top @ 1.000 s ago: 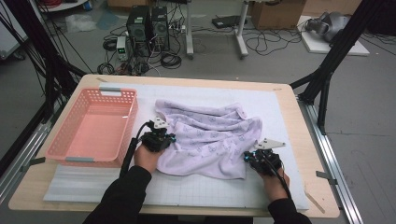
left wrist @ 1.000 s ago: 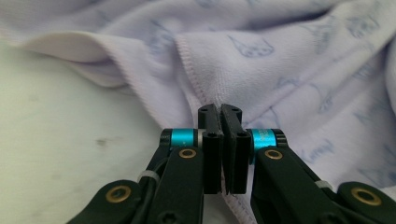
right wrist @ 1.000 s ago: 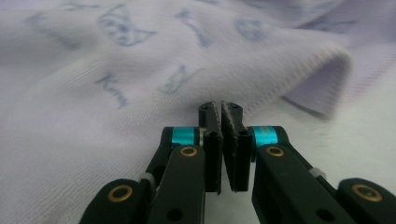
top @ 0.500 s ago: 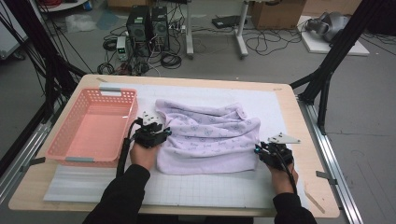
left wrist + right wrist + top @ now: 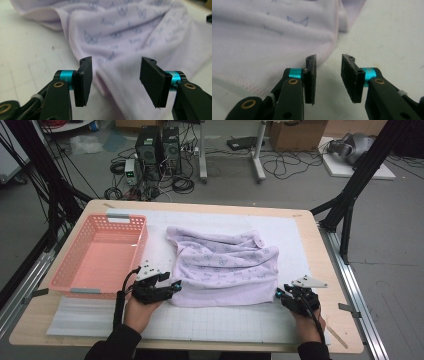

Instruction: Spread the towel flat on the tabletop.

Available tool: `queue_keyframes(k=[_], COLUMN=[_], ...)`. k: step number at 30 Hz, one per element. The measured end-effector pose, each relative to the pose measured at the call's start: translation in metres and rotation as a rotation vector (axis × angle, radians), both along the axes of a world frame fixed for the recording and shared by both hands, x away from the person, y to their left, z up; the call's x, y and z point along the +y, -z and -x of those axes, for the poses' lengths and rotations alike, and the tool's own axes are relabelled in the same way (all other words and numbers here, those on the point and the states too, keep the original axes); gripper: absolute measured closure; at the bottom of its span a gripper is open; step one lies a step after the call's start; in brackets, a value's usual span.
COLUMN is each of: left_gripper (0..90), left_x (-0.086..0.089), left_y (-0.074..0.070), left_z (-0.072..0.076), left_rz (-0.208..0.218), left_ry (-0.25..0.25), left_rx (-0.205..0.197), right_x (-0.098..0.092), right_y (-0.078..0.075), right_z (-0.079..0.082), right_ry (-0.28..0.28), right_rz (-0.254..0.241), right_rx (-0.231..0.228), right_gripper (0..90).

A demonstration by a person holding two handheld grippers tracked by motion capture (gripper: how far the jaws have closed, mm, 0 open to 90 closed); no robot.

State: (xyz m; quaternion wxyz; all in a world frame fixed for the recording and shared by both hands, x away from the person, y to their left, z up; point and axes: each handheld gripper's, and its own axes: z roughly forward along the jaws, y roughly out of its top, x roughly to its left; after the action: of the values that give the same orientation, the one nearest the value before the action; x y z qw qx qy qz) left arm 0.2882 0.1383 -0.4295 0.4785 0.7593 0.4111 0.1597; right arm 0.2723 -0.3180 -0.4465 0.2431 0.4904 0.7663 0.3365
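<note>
The left gripper (image 5: 115, 81) has just been opening its jaws, and they stand spread with nothing pressed between them; the right gripper (image 5: 328, 77) also has its jaws apart. Just beyond both lies the lilac cloth (image 5: 225, 267) with small blue prints, folded and a little wrinkled. It lies in the middle of the white mat (image 5: 210, 320), its long axis going from left to right, beside the pink basket (image 5: 67, 280).

black jaws, teal collars, black sleeves (image 5: 107, 347)
</note>
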Motion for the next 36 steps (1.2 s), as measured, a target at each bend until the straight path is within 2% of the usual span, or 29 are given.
queue_keyframes(k=[2, 3, 4, 5, 6, 7, 8, 9, 11, 13, 15, 16, 17, 20, 21, 22, 23, 24, 25, 27, 30, 31, 33, 34, 36], left_gripper=[43.7, 44.3, 47.2, 54.3, 54.3, 64.4, 85.8, 87.1, 87.4, 87.5, 87.4, 87.4, 87.4, 87.3, 87.3, 87.4, 87.4, 87.3, 87.3, 87.3, 87.3, 87.3, 87.3, 87.3, 87.3], left_x=[0.001, 0.001, 0.0, -0.001, -0.003, -0.002, 0.0, 0.002, 0.007, 0.012, 0.014, 0.014, 0.014, 0.015, 0.015, 0.015, 0.016, 0.017, 0.017, 0.019, 0.021, 0.022, 0.021, 0.021, 0.021], left_y=[0.005, 0.008, 0.011, 0.015, 0.018, 0.018, 0.017, 0.016, 0.012, 0.011, 0.012, 0.012, 0.013, 0.013, 0.013, 0.013, 0.013, 0.014, 0.014, 0.014, 0.013, 0.012, 0.012, 0.011, 0.011], left_z=[0.007, 0.01, 0.012, 0.013, 0.014, 0.015, 0.015, 0.015, 0.015, 0.015, 0.015, 0.015, 0.016, 0.016, 0.017, 0.017, 0.018, 0.018, 0.019, 0.021, 0.024, 0.026, 0.029, 0.03, 0.03], left_rz=[-0.041, -0.059, -0.072, -0.089, -0.109, -0.142, -0.133, -0.136, -0.141, -0.131, -0.127, -0.129, -0.126, -0.126, -0.122, -0.117, -0.114, -0.112, -0.103, -0.09, -0.077, -0.079, -0.067, -0.072, -0.067], left_ry=[0.015, 0.024, 0.037, 0.048, 0.059, 0.063, 0.067, 0.048, 0.014, -0.014, -0.013, -0.013, -0.014, -0.011, -0.01, -0.013, -0.01, -0.008, -0.004, 0.001, 0.009, 0.014, 0.017, 0.02, 0.014], left_rx=[0.032, 0.054, 0.077, 0.101, 0.118, 0.085, 0.1, 0.098, 0.08, 0.073, 0.08, 0.08, 0.084, 0.085, 0.086, 0.086, 0.088, 0.09, 0.093, 0.101, 0.102, 0.103, 0.102, 0.102, 0.094], right_x=[0.003, 0.01, 0.014, 0.019, 0.019, 0.022, 0.024, 0.026, 0.026, 0.025, 0.025, 0.03, 0.035, 0.039, 0.04, 0.039, 0.04, 0.042, 0.048, 0.047, 0.036, 0.028, 0.024, 0.018, 0.012], right_y=[0.001, 0.0, -0.001, -0.003, -0.003, -0.004, -0.005, -0.005, -0.005, -0.005, -0.006, -0.004, -0.002, 0.0, 0.0, 0.0, 0.0, 0.0, -0.003, -0.003, -0.004, -0.006, -0.007, -0.007, -0.008], right_z=[0.001, 0.004, 0.005, 0.006, 0.006, 0.006, 0.006, 0.006, 0.006, 0.006, 0.006, 0.007, 0.006, 0.006, 0.006, 0.006, 0.007, 0.008, 0.009, 0.009, 0.01, 0.014, 0.016, 0.018, 0.02], right_ry=[-0.008, -0.028, -0.038, -0.045, -0.045, -0.052, -0.055, -0.061, -0.06, -0.044, -0.032, -0.043, -0.052, -0.045, -0.041, -0.048, -0.06, -0.101, -0.123, -0.129, -0.118, -0.097, -0.086, -0.081, -0.067], right_rz=[-0.003, -0.01, -0.009, -0.012, -0.012, -0.01, -0.007, -0.011, -0.017, -0.056, -0.082, -0.084, -0.064, -0.055, -0.057, -0.066, -0.074, -0.071, -0.002, -0.001, -0.025, -0.011, -0.005, -0.022, -0.109], right_rx=[0.008, 0.006, -0.001, -0.003, -0.003, -0.008, -0.01, -0.01, -0.007, 0.005, 0.016, 0.038, 0.059, 0.046, 0.052, 0.057, 0.064, 0.068, 0.054, 0.058, 0.089, 0.088, 0.092, 0.088, 0.083], right_gripper=[64.4, 63.5, 62.8, 62.3, 62.3, 62.1, 61.7, 61.3, 60.7, 59.5, 59.6, 59.6, 59.5, 59.8, 62.8, 69.3, 79.3, 88.7, 90.0, 90.0, 90.0, 90.0, 90.0, 90.0, 89.1])
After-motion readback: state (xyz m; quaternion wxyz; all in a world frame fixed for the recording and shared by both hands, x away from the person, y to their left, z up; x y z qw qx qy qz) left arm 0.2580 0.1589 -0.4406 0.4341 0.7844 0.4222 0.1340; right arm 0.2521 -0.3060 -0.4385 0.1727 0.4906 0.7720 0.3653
